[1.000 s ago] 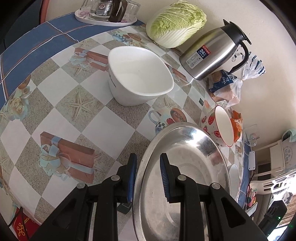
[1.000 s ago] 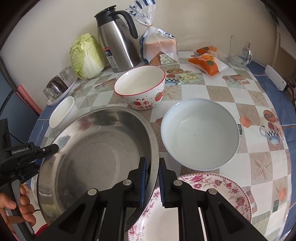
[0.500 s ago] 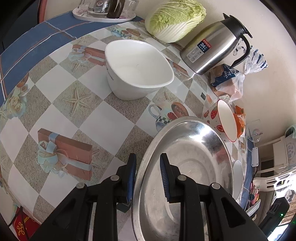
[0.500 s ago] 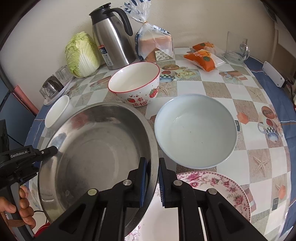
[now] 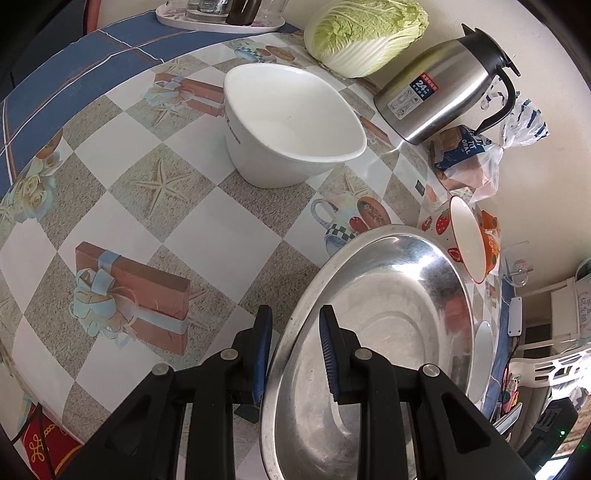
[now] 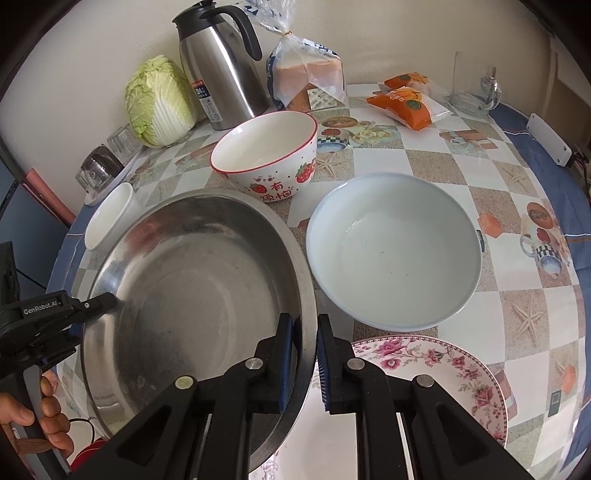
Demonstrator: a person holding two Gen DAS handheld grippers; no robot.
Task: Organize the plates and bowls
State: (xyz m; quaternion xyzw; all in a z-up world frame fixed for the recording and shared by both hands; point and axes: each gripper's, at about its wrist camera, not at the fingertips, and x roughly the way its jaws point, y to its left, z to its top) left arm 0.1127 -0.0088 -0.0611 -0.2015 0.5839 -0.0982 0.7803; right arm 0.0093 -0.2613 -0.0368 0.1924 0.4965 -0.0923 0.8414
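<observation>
A large steel basin [image 6: 192,295] is held by both grippers. My right gripper [image 6: 304,354] is shut on its right rim. My left gripper [image 5: 295,354] straddles its left rim [image 5: 291,332], pads close on it; it also shows at the left of the right wrist view [image 6: 99,301]. The basin overlaps a floral plate [image 6: 443,365]. A pale blue bowl [image 6: 395,251] lies right of it, a strawberry bowl [image 6: 266,155] behind, a white bowl [image 5: 291,122] to the far left.
A steel thermos [image 6: 218,62], a cabbage [image 6: 159,99], bagged bread [image 6: 306,74], orange snack packs [image 6: 406,99] and a glass [image 6: 472,85] stand along the wall. A tray of glasses [image 5: 221,11] is at the far left corner.
The basin has shifted slightly, carried by both grippers; it now reaches over the floral plate's left side. Both grips are unchanged.
</observation>
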